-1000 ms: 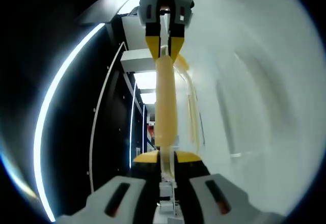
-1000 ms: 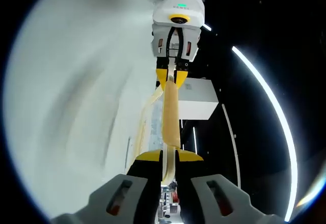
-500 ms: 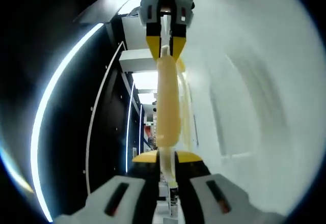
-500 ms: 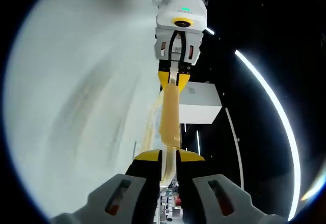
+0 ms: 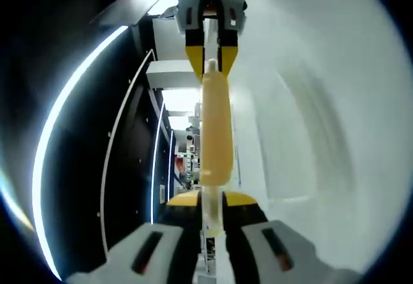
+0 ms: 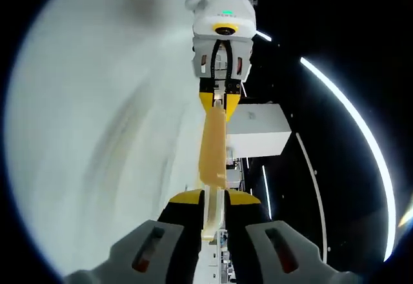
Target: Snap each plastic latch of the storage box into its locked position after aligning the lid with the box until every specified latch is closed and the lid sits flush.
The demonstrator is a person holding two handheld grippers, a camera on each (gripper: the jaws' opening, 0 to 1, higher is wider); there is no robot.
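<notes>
Left gripper view: left gripper (image 5: pixel 211 201) and right gripper (image 5: pixel 211 57) both clamp the yellowish lid (image 5: pixel 215 129) edge-on, one at each end, held up between them.

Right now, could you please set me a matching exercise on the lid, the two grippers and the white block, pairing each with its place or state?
1. lid
2. left gripper
3. right gripper
4. white block

A. top of the left gripper view, shut on the lid's far end
B. beside the lid, against the dark background
C. pale yellow, edge-on, spanning both grippers
D. bottom of the left gripper view, shut on the lid's near end

Pairs: 1-C, 2-D, 3-A, 4-B.
</notes>
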